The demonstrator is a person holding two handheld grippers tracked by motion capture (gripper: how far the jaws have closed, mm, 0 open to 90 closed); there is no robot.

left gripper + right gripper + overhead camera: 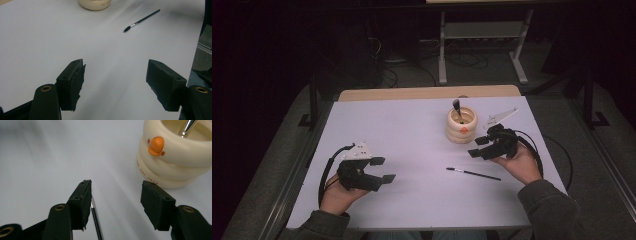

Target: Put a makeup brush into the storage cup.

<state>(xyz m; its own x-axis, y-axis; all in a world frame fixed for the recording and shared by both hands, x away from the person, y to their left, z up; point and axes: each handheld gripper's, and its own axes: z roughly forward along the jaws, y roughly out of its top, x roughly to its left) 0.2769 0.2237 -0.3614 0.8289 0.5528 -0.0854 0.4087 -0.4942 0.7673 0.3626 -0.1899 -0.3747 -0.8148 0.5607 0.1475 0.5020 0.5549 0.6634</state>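
A slim black brush lies flat on the white table, right of centre. A cream ringed pot with an orange knob stands behind it, and a metal-handled brush leans inside. My right gripper hovers between pot and brush, jaws open. In the right gripper view the brush's black handle runs along the inner side of the left jaw of the right gripper, unpinched, with the pot just beyond. My left gripper rests open at the left, holding nothing. In its own view the left gripper faces the brush.
The table's wooden far edge runs behind the pot. Beyond it stand a metal frame and loose cables on the dark floor. A black cable loops from the right gripper near the table's right edge.
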